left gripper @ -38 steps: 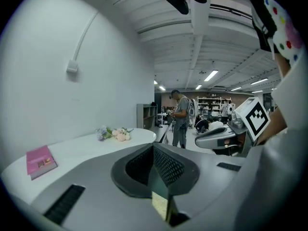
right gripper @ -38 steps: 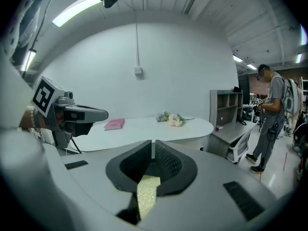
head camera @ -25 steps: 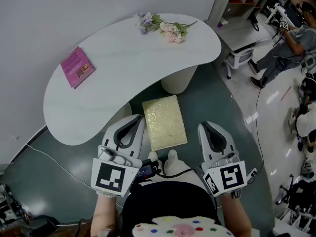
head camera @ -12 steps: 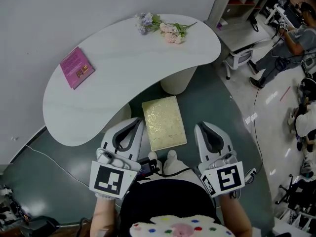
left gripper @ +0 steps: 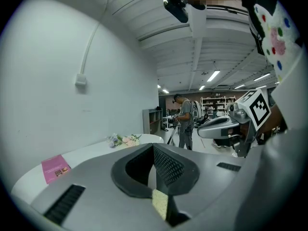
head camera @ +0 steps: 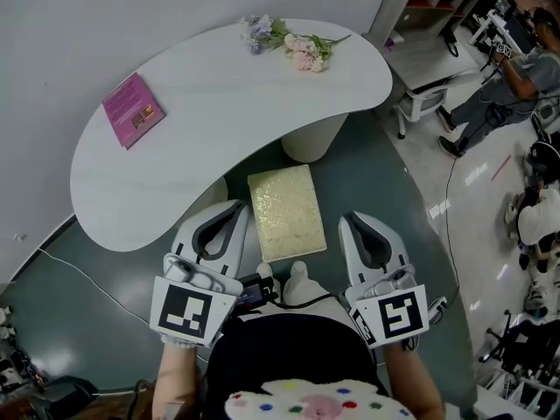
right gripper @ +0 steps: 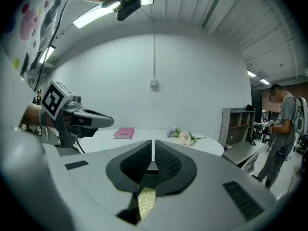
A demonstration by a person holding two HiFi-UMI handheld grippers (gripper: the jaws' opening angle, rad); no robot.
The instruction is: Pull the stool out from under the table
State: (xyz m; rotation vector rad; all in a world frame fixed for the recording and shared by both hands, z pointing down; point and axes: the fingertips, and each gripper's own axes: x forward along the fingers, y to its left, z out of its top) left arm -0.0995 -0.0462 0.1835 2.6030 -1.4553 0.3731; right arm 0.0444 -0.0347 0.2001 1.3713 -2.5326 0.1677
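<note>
Both grippers are closed and hold nothing: the left gripper [head camera: 233,208] and the right gripper [head camera: 353,220] hang side by side on the near side of the table [head camera: 227,103], pointing toward it, each with its 2 jaws pressed together so that only a hairline slit parts the ribbed pads [left gripper: 168,165], and each carries its marker cube at the end farthest from the table, the left cube [head camera: 185,311] and the right cube [head camera: 395,315]; the stool [head camera: 285,212], a rectangular seat with a pale gold textured top, stands on the grey-green floor [head camera: 131,278] at the table's near, inward-curving edge, between the 2 grippers and touching neither, with nearly all of its seat clear of the table top and its far edge close to the table's round pedestal [head camera: 311,140], though from above I cannot tell whether that edge is tucked just under the rim; a sliver of the same pale gold shows below the closed jaws in each gripper view; on the table a pink book [head camera: 132,110] lies toward the left end and a small bunch of pink and lilac flowers [head camera: 293,45] lies at the far right end, well apart from the book; beyond the table's right end stand a grey open shelf unit [right gripper: 237,125] and another person [head camera: 503,77]
</note>
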